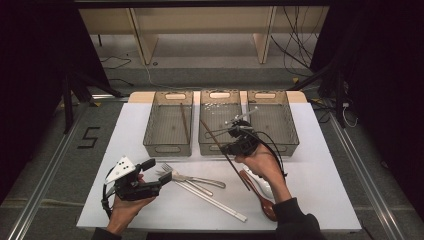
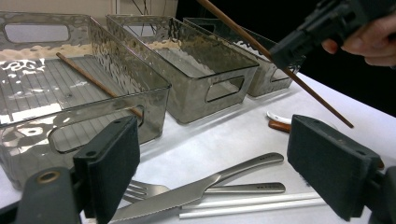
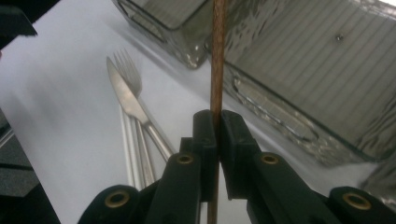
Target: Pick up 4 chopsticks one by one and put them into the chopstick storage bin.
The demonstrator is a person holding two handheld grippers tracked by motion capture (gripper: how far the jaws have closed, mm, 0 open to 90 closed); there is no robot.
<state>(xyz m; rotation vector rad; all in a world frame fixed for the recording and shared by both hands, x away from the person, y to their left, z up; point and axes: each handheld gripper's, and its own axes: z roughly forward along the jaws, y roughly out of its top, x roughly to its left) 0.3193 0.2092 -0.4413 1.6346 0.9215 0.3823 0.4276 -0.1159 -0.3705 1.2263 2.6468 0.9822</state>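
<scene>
1. The right gripper [image 1: 239,141] is clamped on a brown chopstick [image 1: 220,146], held clear of the counter [image 1: 320,185] in front of the middle bin [image 1: 220,145], probably to join its mate [image 1: 185,123] in the left bin [image 1: 167,145].
2. The left gripper [image 1: 159,176] rests with its jaws apart, holding nothing, beside the fork [image 1: 172,171], knife [image 2: 196,189] and white chopsticks [image 1: 212,200], likely next for sorting.

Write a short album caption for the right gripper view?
Right gripper pinching a brown chopstick above knife, fork and clear bins.
</scene>
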